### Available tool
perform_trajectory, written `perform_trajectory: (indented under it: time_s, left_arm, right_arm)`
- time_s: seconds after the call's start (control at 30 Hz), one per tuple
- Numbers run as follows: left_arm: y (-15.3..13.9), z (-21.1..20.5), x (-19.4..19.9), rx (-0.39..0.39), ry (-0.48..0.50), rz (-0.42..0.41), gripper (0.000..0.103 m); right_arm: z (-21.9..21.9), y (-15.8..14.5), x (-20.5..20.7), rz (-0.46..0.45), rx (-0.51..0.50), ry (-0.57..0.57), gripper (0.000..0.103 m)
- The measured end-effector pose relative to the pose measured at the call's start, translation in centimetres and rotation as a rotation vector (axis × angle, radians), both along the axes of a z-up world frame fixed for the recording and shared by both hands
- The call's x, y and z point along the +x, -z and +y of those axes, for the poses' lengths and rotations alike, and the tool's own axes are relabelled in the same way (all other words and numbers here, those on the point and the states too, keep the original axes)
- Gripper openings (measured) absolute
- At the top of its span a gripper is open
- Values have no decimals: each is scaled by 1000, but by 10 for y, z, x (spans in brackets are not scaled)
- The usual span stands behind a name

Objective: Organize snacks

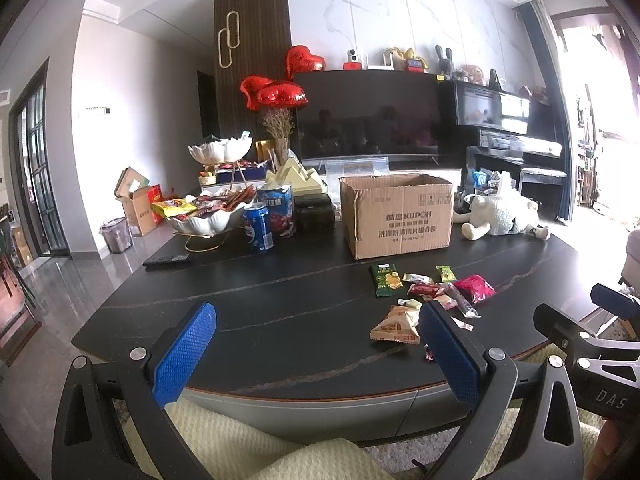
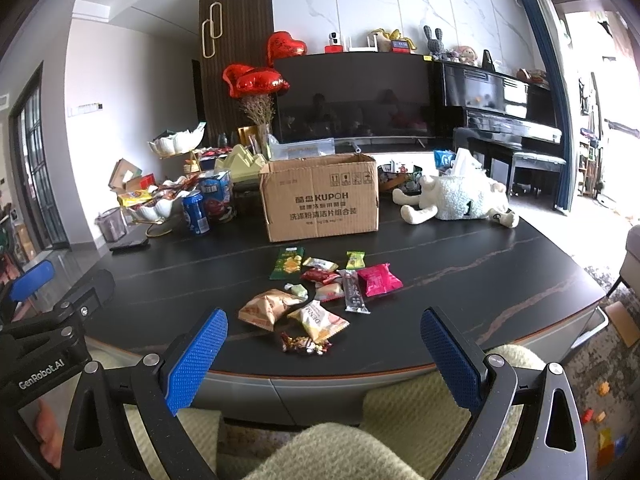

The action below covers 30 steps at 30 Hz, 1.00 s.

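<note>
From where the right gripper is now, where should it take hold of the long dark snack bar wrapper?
Grip the long dark snack bar wrapper across its narrow middle, coming from above. It lies flat on the dark table, pointing away, so the open right gripper fingers can straddle its long edges.

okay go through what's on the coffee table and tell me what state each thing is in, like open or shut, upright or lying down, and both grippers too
Cardboard box: upright, top flaps open.
Blue soda can: upright; top too small to tell.
White plush sheep: lying on its side.
Snack packets: loose, scattered flat before the box, none inside that I can see.
White snack bowl: filled with snacks.
Left gripper: open, empty.
Right gripper: open, empty.
</note>
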<state>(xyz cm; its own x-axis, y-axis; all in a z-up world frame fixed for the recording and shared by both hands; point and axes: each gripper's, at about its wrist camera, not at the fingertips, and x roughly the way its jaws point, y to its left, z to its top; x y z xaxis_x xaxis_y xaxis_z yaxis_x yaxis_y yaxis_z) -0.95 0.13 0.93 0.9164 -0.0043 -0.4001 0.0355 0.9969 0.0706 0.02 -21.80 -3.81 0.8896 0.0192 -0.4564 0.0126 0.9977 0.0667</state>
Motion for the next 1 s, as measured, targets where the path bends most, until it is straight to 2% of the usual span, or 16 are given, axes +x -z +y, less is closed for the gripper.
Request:
perform_trajectory:
  time_s: [1.0]
  left_arm:
    - [-2, 0, -1, -1, 1, -9, 103]
  right_arm:
    - [1, 1, -1, -8, 1, 1, 98]
